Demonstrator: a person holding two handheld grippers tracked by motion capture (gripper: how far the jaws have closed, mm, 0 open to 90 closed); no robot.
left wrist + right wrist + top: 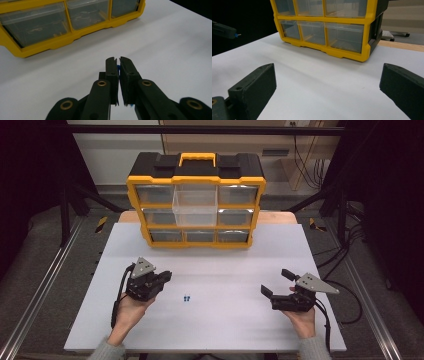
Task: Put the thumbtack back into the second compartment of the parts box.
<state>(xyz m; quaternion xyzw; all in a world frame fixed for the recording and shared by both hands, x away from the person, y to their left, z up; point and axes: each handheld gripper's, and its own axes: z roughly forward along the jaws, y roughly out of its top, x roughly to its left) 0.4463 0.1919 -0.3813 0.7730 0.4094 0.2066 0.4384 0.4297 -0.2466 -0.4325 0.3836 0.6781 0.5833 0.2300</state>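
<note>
1. Blue small parts are what we are sorting: one sits pinched between the jaws of our left gripper (118,65), a sliver of blue piece (117,68) showing in the narrow gap, and we judge it to be one of the same kind as the two left on the table.
2. We start with the largest thing, the white table (225,330), which carries everything else.
3. At its far edge stands the yellow-and-black drawer organizer (196,200), with clear drawers in three rows; the pulled-out middle drawer (195,205) juts toward us and looks like the place for the parts.
4. Our left gripper (162,277) is near the left side of the table, jaws pressed nearly together on the blue piece, held off the surface.
5. Our right gripper (276,282) rests near the right side, jaws spread wide with nothing between them.
6. Smallest are the two blue parts on the table (186,297), lying close together near the middle, between the grippers.
7. By our reading, one part is picked up and not yet dropped in; carrying it to the open drawer and fetching the remaining two is left.
</note>
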